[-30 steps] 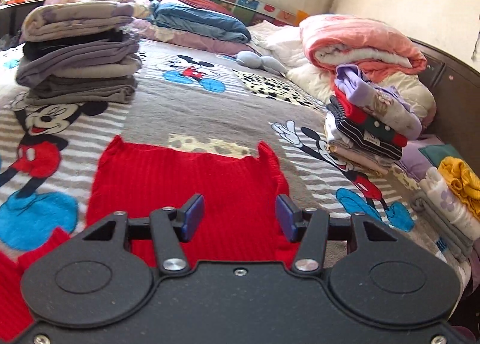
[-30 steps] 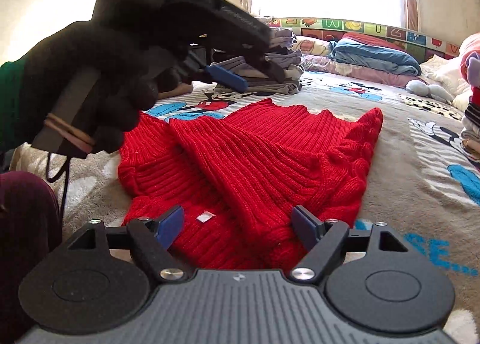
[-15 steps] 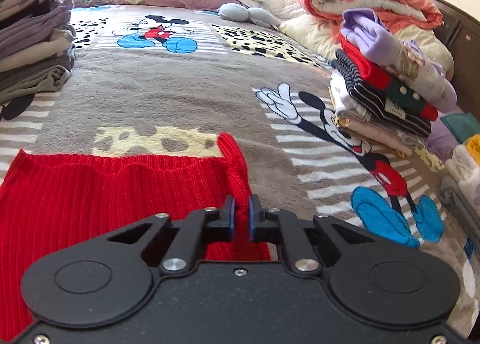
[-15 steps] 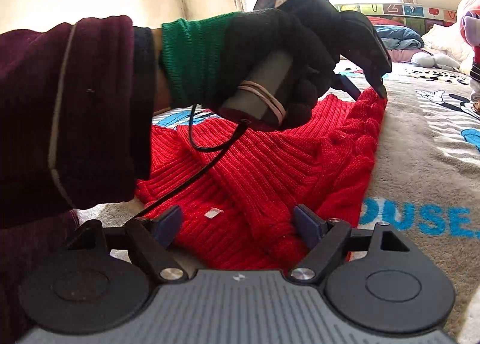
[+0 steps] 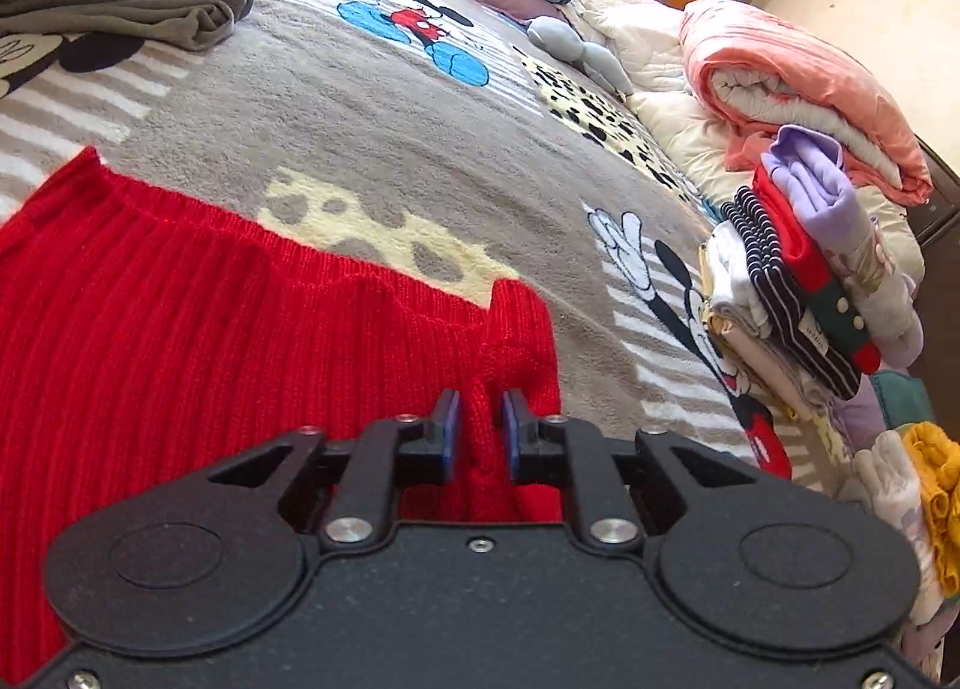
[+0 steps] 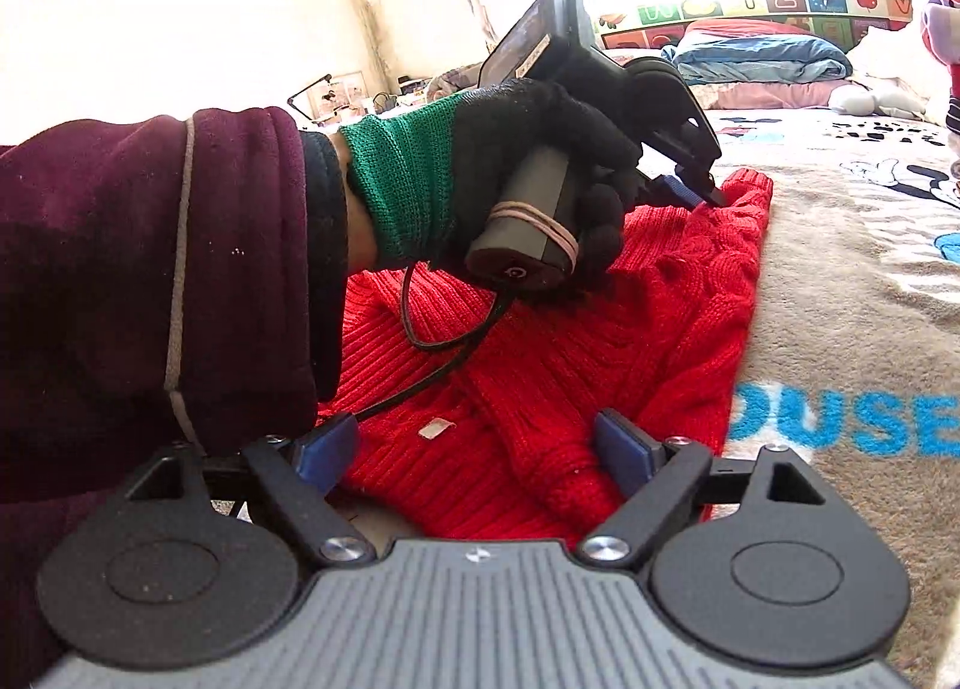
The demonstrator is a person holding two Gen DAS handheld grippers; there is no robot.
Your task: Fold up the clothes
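Left wrist view: left gripper (image 5: 480,425) fingers pinch one red sweater (image 5: 180,317); right gripper (image 6: 474,443) fingers spread.

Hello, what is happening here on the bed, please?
A person is folding a red knitted sweater laid on a cartoon-print blanket. The left gripper has a bunched fold at the sweater's far corner between its pads, and its jaws have just been opening a little. The right gripper is open over the near edge of the sweater, gripping nothing. Stacks of folded clothes lie along the sides of the bed.
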